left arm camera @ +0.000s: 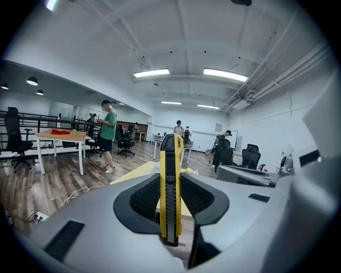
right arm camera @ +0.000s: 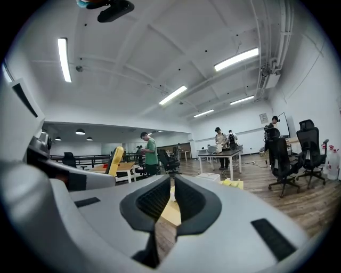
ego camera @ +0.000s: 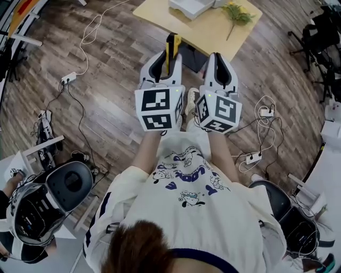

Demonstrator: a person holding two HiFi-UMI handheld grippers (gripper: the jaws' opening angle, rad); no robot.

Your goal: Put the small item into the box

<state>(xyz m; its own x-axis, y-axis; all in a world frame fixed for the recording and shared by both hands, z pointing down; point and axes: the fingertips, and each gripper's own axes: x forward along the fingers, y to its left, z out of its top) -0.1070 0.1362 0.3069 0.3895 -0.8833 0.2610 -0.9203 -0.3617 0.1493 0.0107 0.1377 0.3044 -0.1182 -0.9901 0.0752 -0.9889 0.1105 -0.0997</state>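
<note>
Office floor [ego camera: 106, 80] — L gripper [left arm camera: 171, 198] jaws pinch yellow knife [left arm camera: 169, 170] upright; R gripper [right arm camera: 171, 186] jaws together.

A light wooden table [ego camera: 213, 34] stands on the wood floor [ego camera: 106, 112]. A green plant sprig [ego camera: 237, 13] lies on the table, near its right edge. Left of the table lies a white power strip [ego camera: 68, 78]; right of the table stand black chairs [ego camera: 317, 32].

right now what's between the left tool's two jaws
A yellow utility knife stands upright there, clamped by the left tool. The left gripper view shows it best; the head view shows its tip poking out ahead.
</note>
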